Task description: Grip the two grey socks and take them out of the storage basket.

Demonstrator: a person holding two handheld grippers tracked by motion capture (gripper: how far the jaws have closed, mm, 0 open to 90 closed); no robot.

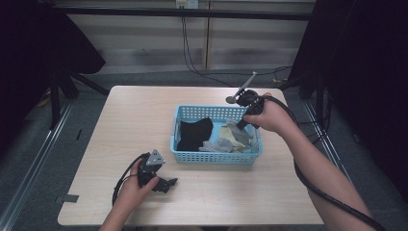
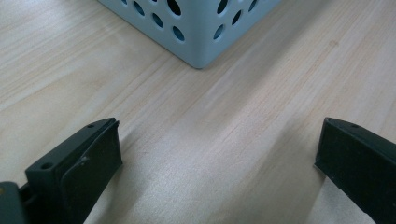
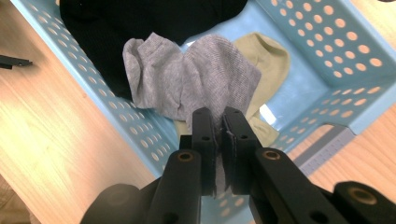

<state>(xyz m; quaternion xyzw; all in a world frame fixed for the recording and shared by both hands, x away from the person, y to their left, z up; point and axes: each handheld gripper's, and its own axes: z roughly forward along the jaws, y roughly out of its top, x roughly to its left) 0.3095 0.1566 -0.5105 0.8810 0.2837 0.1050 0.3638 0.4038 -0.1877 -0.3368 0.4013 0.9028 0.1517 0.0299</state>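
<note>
The right gripper [image 3: 215, 122] is clamped on a grey sock [image 3: 196, 79], which hangs over the blue perforated basket [image 1: 187, 156] at mid-table. The basket also holds a black garment [image 1: 195, 134] and a pale yellow sock [image 3: 266, 60]. The left gripper [image 2: 219, 154] rests on the wooden table [image 1: 130, 110] just in front of the basket's near corner, jaws spread wide apart, holding nothing.

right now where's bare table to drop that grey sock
Free: the table left of the blue basket, and the strip along its near edge right of the left claw. Crowded: inside the basket, with black cloth, pale sock, and the grey sock in the right claw.
</note>
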